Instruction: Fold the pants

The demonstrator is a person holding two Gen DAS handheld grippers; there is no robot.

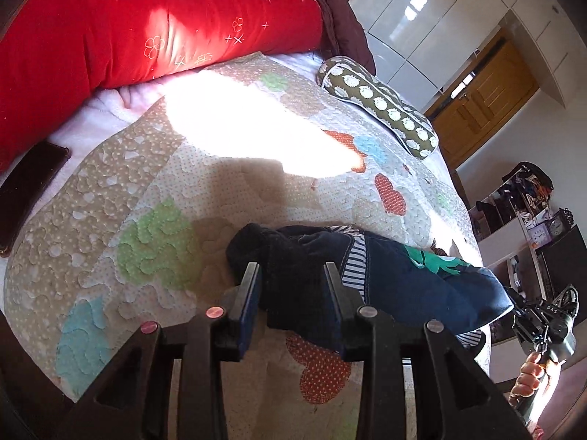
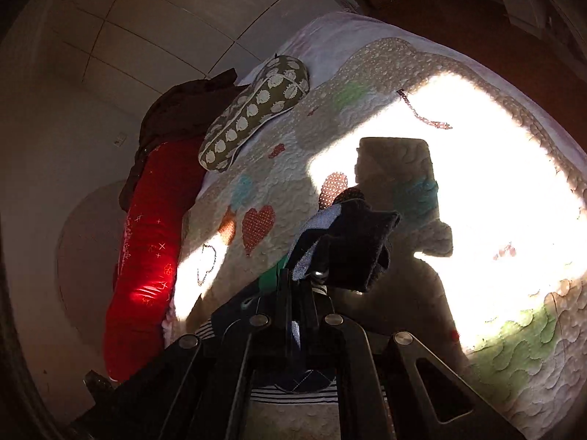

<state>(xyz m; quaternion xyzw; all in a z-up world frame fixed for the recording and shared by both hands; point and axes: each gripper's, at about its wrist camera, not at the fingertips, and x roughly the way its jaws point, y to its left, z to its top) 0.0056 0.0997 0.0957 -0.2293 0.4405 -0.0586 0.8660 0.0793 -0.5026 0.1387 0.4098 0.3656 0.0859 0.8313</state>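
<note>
Denim, dark blue, filled the lower middle of the left wrist view: the pants (image 1: 389, 275) lay bunched on the quilt (image 1: 205, 190) of the bed, with a striped lining and a green patch showing. The left gripper (image 1: 291, 275) stood with its fingers apart, one on each side of a dark fold of the pants, but whether the pads pressed the cloth I cannot tell. A red bolster (image 1: 146, 29) lay along the far edge, a spotted olive pillow (image 1: 381, 106) sat near the corner, and a dark phone (image 1: 29, 190) rested at the left. At the right edge a hand (image 1: 532, 374) held the right gripper's (image 1: 521, 308) handle just beside the pants.

From the right wrist view, the right gripper (image 2: 299, 278) was closed on the pants (image 2: 352, 242) — a dark cuff stuck out past its fingertips, lifted above the quilt (image 2: 513, 359). Strong sunlight washed out much of the bed, and the gripper's shadow fell across it. The olive pillow (image 2: 253, 110) and red bolster (image 2: 150, 256) lay to the left, well apart from the pants.
</note>
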